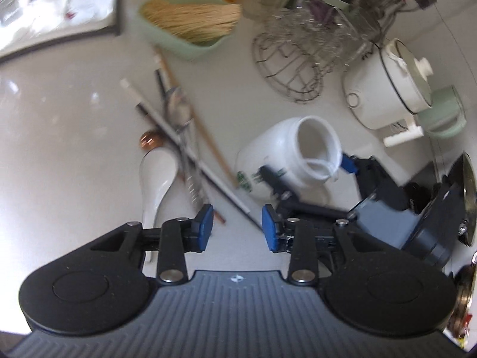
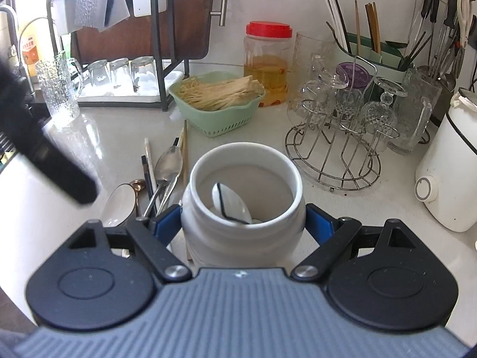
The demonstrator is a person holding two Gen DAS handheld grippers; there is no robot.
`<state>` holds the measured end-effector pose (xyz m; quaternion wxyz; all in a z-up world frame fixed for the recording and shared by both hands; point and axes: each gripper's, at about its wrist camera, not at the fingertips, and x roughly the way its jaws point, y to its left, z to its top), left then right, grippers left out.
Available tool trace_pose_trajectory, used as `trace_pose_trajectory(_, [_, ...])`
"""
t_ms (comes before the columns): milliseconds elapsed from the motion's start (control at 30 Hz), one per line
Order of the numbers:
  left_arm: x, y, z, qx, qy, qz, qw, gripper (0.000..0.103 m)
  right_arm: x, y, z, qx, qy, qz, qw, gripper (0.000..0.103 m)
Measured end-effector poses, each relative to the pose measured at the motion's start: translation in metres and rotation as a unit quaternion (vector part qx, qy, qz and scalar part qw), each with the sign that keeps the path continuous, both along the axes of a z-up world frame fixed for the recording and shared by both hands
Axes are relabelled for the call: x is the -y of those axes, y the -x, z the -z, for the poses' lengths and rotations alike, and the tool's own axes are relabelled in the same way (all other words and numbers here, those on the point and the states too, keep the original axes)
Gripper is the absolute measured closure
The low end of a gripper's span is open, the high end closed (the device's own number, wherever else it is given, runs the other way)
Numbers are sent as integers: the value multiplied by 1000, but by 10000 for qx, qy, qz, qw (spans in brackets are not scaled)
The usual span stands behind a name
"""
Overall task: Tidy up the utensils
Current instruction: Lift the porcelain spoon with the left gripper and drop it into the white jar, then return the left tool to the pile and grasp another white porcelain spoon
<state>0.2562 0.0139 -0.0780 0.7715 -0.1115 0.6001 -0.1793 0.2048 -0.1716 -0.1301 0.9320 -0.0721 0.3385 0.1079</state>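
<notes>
Gripping: right gripper (image 2: 243, 226) clamps white glazed ceramic jar (image 2: 243, 208), rigid, slick, breakable, probably heavy; hold its neck. Left gripper (image 1: 237, 228) gapes empty above loose countertop utensils: white ceramic spoon (image 1: 156, 179), chopsticks (image 1: 190, 146).

The left wrist camera looks steeply down on the counter (image 1: 59, 137) from above, while the right one sits low and close behind the jar (image 2: 243, 197), facing the back wall, both catching jar (image 1: 286, 155), utensil pile (image 1: 182, 137) and green basket (image 1: 190, 21).
</notes>
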Motion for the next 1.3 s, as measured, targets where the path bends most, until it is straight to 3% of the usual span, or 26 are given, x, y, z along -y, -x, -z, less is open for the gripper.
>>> trace_pose_trajectory(200, [-17, 36, 15, 385, -322, -432, 9978, 62, 1, 1, -1, -87, 18, -173, 9998, 13])
trace_pose_trajectory(467, [-24, 79, 23, 553, -278, -1089, 9921, 61, 1, 7, -3, -207, 56, -482, 9986, 13])
trace_pose_trajectory(667, [-26, 94, 19, 693, -438, -1231, 9890, 61, -1, 13, -5, -310, 88, -571, 9978, 13])
trace_pose_trajectory(1033, [-25, 58, 31, 1123, -618, -677, 9894, 52, -8, 15, -5, -350, 94, -280, 9990, 13])
trace_pose_trajectory(1133, [-25, 44, 40, 1304, -748, -414, 9878, 46, -12, 14, -6, -416, 112, -129, 9990, 13])
trace_pose_trajectory(1300, [-29, 19, 58, 1453, -822, -54, 9859, 45, -16, 14, -8, -535, 115, 105, 9984, 13])
